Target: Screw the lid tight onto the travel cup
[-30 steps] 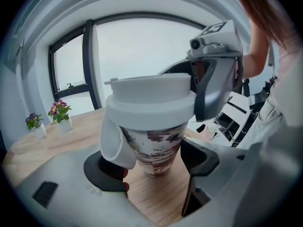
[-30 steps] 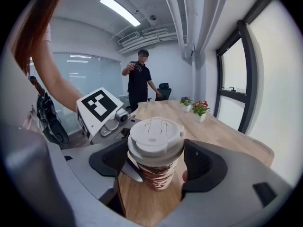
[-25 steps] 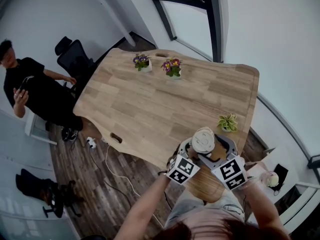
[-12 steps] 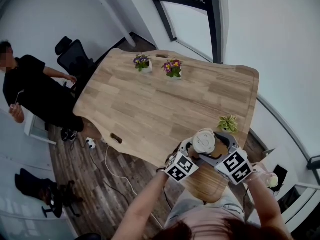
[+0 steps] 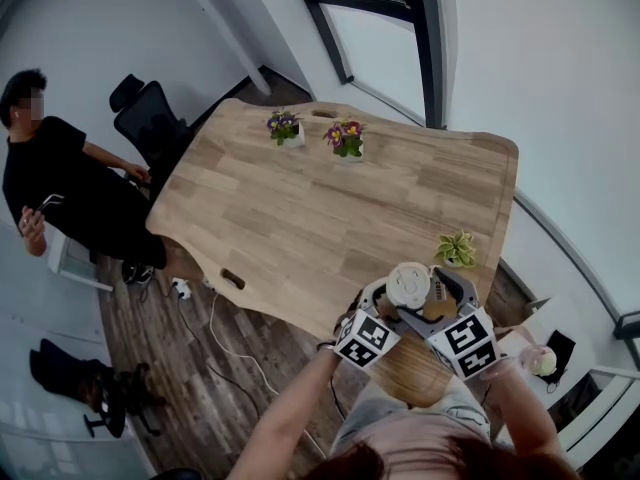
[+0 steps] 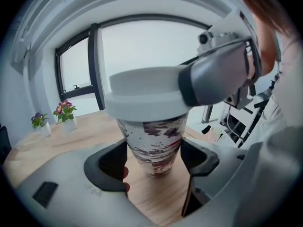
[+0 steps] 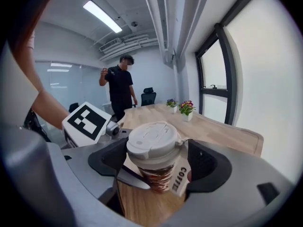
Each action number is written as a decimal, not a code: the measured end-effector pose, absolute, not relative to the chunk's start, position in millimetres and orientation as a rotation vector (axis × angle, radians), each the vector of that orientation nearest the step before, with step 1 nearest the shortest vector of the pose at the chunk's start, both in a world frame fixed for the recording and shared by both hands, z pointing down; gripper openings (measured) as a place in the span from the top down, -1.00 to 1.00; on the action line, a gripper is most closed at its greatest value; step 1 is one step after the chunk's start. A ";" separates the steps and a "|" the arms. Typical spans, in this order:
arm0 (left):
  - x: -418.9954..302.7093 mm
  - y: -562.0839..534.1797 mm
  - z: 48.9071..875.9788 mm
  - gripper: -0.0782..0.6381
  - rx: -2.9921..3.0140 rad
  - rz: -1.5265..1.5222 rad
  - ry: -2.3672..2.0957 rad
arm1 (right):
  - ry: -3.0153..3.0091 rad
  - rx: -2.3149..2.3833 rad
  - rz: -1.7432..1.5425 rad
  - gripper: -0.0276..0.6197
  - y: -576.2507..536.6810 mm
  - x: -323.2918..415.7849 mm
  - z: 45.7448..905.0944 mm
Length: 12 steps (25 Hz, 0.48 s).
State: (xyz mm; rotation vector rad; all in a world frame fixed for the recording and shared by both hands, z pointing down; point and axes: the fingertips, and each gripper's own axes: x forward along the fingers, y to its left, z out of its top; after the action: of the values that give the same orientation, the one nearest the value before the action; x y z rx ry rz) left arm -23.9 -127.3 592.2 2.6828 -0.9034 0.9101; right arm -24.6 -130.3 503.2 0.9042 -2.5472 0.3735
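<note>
A travel cup [image 6: 152,143] with a white and dark red pattern stands on the near end of the wooden table [image 5: 300,218]. My left gripper [image 6: 152,157] is shut on the cup's body, one jaw against each side. The white lid [image 7: 152,137] sits on top of the cup, and my right gripper [image 7: 156,162] is shut on its rim. In the head view the lid [image 5: 408,283] shows from above, with the left gripper [image 5: 385,308] and the right gripper [image 5: 435,303] meeting around it. A sleeve printed "COFFEE" [image 7: 179,176] shows on the cup.
Two flower pots [image 5: 283,124] [image 5: 345,135] stand at the table's far end and a small green plant [image 5: 456,246] just beyond the cup. A person in black [image 5: 60,183] stands left of the table by an office chair [image 5: 150,113]. A cable [image 5: 215,338] lies on the floor.
My right gripper swung slightly right and back while holding the lid. The cup and left gripper stayed put. The person at the left shifted an arm.
</note>
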 end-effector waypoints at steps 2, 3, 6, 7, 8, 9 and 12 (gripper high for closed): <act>-24.0 -127.3 592.8 -0.18 2.705 0.934 -0.841 | -2.535 0.836 0.295 -0.22 -130.0 -22.0 499.8; -23.7 -127.0 593.3 -0.18 2.712 0.946 -0.812 | -2.531 0.788 0.258 -0.22 -129.6 -22.2 500.0; -22.9 -126.3 594.2 -0.18 2.723 0.976 -0.753 | -2.519 0.635 0.191 -0.21 -128.0 -27.1 507.2; -22.8 -126.4 594.0 -0.18 2.722 0.978 -0.749 | -2.516 0.613 0.175 -0.21 -128.0 -28.5 509.3; -22.6 -126.7 593.5 -0.18 2.722 0.977 -0.755 | -2.517 0.614 0.166 -0.21 -128.2 -29.2 510.1; -22.4 -127.1 593.0 -0.18 2.721 0.974 -0.769 | -2.518 0.641 0.165 -0.21 -128.3 -29.4 510.0; -23.0 -127.8 591.6 -0.18 2.701 0.966 -0.848 | -2.508 0.816 0.182 -0.21 -128.6 -29.5 508.0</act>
State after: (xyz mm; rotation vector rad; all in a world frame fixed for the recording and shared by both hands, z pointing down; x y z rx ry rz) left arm -23.0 -127.8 591.6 2.7011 -0.8476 0.9661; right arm -29.5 -128.6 508.0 0.8158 -2.5076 0.1816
